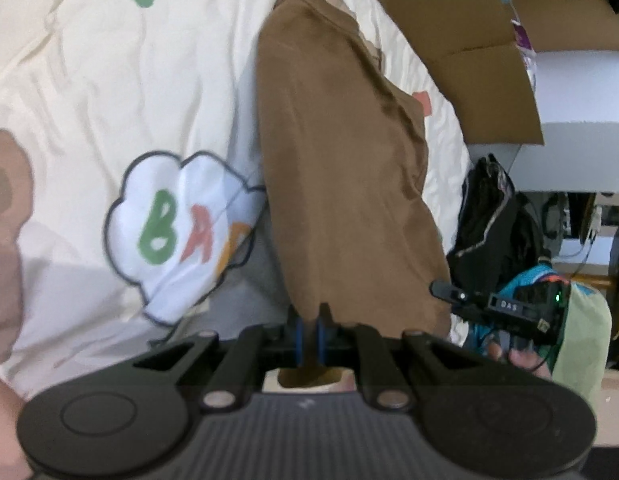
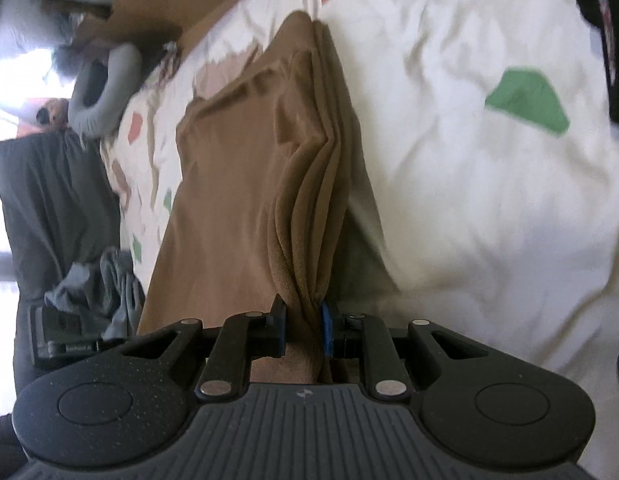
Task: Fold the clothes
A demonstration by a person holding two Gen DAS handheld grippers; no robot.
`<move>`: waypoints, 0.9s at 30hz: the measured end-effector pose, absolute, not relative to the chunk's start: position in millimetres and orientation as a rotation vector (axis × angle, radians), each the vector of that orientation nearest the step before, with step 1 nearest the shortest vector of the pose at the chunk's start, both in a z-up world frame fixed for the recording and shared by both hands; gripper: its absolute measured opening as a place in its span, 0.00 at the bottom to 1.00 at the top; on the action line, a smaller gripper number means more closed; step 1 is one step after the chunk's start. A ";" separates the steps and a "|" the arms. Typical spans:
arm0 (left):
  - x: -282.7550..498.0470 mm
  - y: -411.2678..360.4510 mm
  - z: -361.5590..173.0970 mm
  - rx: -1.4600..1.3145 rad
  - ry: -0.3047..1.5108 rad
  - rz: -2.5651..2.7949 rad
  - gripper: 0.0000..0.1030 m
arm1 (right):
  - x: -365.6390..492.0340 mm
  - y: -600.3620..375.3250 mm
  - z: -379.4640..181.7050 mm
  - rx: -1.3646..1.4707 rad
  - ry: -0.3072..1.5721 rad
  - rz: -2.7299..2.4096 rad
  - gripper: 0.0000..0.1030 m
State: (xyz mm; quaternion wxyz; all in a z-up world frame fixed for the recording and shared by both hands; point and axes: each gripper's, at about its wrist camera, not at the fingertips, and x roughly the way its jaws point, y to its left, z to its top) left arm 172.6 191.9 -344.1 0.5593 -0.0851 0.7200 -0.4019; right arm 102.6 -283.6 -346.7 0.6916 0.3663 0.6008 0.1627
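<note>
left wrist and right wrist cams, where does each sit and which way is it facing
Left wrist: sits on the left gripper, looking down along its fingers at the brown garment on the printed bedspread; the right gripper and some fingers show at the right edge.
Right wrist: sits on the right gripper, looking down at bunched brown folds; no hand shows.
Shared: garment and bedspread.
</note>
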 end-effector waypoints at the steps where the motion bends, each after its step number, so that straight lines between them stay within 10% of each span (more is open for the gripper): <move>1: 172.3 197.1 -346.7 -0.199 1.717 -0.953 0.07 | 100.4 -280.0 -347.9 0.805 1.358 0.368 0.16; 27: 227.5 162.3 -368.2 -0.108 1.653 -0.899 0.48 | 135.9 -260.5 -345.2 0.609 1.327 0.331 0.48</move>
